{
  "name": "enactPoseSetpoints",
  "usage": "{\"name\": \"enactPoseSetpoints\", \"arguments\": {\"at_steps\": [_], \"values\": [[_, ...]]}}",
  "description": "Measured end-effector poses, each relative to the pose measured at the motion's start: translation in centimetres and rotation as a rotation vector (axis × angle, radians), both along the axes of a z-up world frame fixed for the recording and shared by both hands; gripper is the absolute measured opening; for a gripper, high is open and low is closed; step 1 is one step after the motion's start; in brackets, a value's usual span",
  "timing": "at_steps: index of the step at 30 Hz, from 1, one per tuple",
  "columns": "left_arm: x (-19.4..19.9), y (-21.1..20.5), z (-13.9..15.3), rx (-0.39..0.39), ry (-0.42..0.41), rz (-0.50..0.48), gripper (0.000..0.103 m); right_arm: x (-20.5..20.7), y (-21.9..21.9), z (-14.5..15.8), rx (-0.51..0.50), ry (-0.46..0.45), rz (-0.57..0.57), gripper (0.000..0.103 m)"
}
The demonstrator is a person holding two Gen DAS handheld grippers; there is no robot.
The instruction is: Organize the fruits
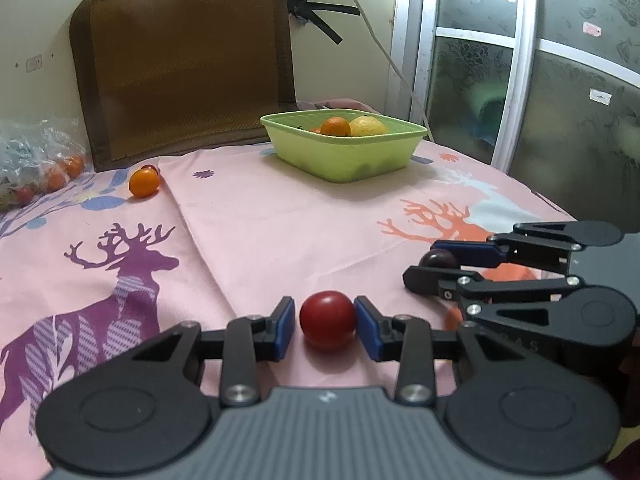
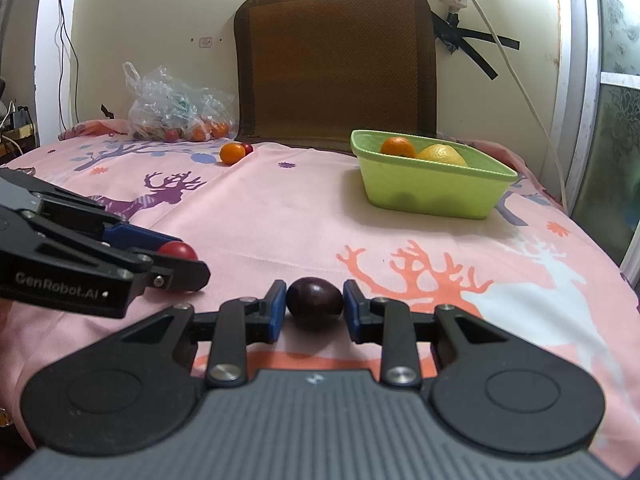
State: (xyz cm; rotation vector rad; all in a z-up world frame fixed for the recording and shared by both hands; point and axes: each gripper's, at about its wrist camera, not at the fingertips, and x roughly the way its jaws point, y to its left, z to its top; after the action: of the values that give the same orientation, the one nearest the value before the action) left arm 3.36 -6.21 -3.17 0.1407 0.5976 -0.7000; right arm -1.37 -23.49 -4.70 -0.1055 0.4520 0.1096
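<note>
The left gripper is clamped on a red fruit and the right gripper on a dark plum, both low over the near part of the pink cloth; I would keep each squeeze light and lift straight up before travelling. Beyond them the cloth lies bare up to the green basket near the far right edge. A loose orange sits toward the far left, clear of that path.

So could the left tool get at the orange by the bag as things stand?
Probably not yet: the left tool is shut on a red fruit. The cloth up to the orange lies bare.
</note>
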Motion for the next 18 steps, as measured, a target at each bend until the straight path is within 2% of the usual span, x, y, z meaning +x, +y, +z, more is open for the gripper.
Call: {"name": "enactPoseSetpoints", "arguments": {"at_steps": [5, 6, 7, 16, 18], "values": [[-0.1, 0.3, 0.0, -0.002, 0.0, 0.002, 0.034, -0.3, 0.2, 0.0, -0.02, -0.006, -0.003, 0.035], [-0.2, 0.4, 0.0, -0.003, 0.0, 0.002, 0.034, -0.4, 0.3, 0.0, -0.024, -0.008, -0.007, 0.042], [-0.2, 0.4, 0.0, -0.003, -0.001, 0.003, 0.034, -0.5, 0.2, -0.1, -0.03, -0.012, -0.012, 0.044], [-0.5, 0.4, 0.0, 0.004, -0.013, 0.006, 0.032, -2.0, -0.1, -0.5, -0.032, -0.04, -0.009, 0.043], [-0.6, 0.4, 0.0, 0.002, -0.014, 0.008, 0.031, -2.2, 0.1, -0.5, -0.038, -0.046, -0.002, 0.037]]}}
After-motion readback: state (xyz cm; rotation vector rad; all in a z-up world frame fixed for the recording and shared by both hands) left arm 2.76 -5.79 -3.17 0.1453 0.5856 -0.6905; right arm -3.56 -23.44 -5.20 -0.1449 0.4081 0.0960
